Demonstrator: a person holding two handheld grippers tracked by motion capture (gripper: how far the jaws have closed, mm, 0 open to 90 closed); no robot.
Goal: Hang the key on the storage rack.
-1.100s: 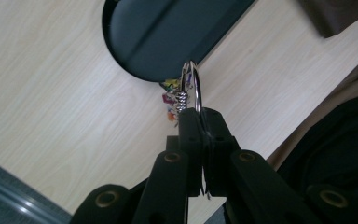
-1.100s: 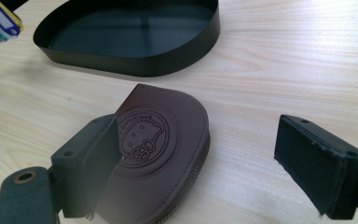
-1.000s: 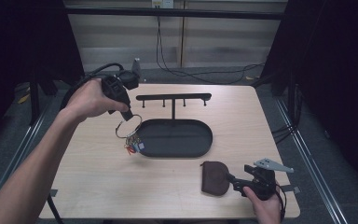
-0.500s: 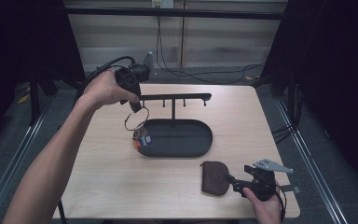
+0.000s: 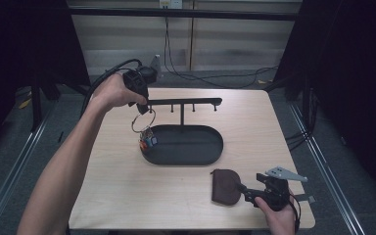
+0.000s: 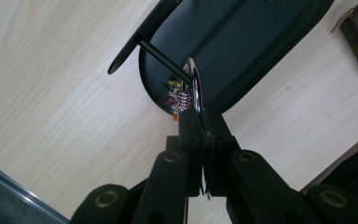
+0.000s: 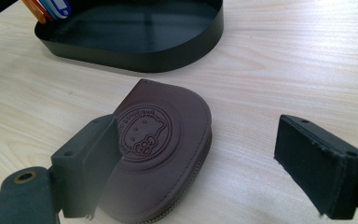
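1. Left hand-held gripper: positioned at the 10 o'clock area of the desk. Its jaws are pressed together, pinching the metal key ring.
2. Key ring: hangs below the left end of the black hanger bar. In the left gripper view a thin peg of the stand meets the ring; whether it passes through cannot be told.
3. Coloured tags: hang from the ring at the 9 o'clock rim of the black oval tray.
4. Brown pouch: lies flat on the desk at 5 o'clock of the tray, embossed face up.
5. Right hand-held gripper: located at the 5 o'clock corner of the desk. Its jaws are spread. One jaw stands over the pouch edge; the other is clear of it.
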